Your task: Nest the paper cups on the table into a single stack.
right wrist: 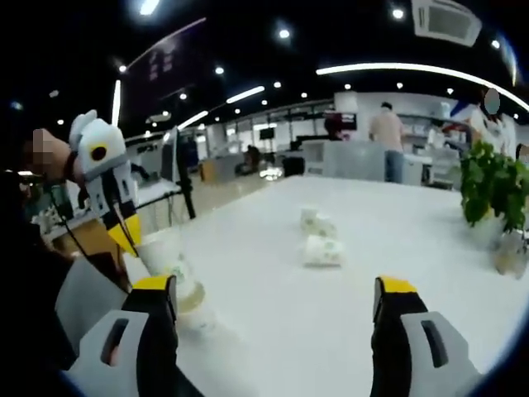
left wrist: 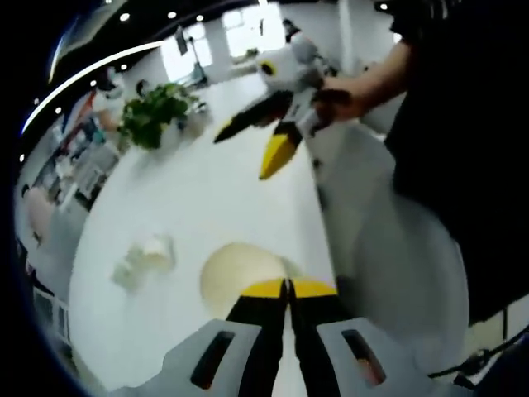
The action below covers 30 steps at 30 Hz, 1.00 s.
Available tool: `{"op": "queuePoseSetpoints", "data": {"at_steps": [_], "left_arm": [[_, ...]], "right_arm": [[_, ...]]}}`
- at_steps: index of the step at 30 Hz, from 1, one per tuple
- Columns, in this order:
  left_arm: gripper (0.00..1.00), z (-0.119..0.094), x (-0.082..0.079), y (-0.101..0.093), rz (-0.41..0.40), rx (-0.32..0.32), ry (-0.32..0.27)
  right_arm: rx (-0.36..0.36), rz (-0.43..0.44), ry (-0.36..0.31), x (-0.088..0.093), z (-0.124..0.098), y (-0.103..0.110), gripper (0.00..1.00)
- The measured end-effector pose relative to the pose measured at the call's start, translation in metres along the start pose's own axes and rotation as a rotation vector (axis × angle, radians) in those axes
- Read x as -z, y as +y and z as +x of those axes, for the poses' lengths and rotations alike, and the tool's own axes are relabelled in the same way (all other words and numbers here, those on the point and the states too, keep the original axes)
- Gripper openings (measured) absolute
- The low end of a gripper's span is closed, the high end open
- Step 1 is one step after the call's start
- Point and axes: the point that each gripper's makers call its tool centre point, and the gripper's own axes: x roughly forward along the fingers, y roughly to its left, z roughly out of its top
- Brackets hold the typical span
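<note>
White paper cups (right wrist: 321, 250) tipped over on table (right wrist: 413, 240); left claw (left wrist: 288, 288) pressed together, right claw (right wrist: 277, 299) spread.

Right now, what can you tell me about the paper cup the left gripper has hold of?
The paper cup looks pale cream and is blurred in the left gripper view, seen mouth-on as a round opening just beyond the yellow tips of the left gripper, whose jaws are closed together on its near rim. In the right gripper view the same cup stands roughly upright over the near edge of the white table, with a faint green print. Whether its base touches the table cannot be told.
</note>
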Motion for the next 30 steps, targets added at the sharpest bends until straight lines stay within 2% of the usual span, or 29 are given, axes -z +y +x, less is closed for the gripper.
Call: {"op": "queuePoseSetpoints", "data": {"at_steps": [10,17,30], "left_arm": [[0.00,0.019,0.007,-0.007,0.074,0.042,0.064],[0.00,0.031,0.015,-0.009,0.076,0.054,0.098],[0.00,0.050,0.021,-0.010,0.086,0.091,0.111]], "right_arm": [[0.007,0.007,0.012,0.003,-0.003,-0.001,0.97],[0.010,0.006,0.018,0.005,-0.006,-0.001,0.97],[0.022,0.012,0.028,0.007,-0.012,-0.007,0.96]]}}
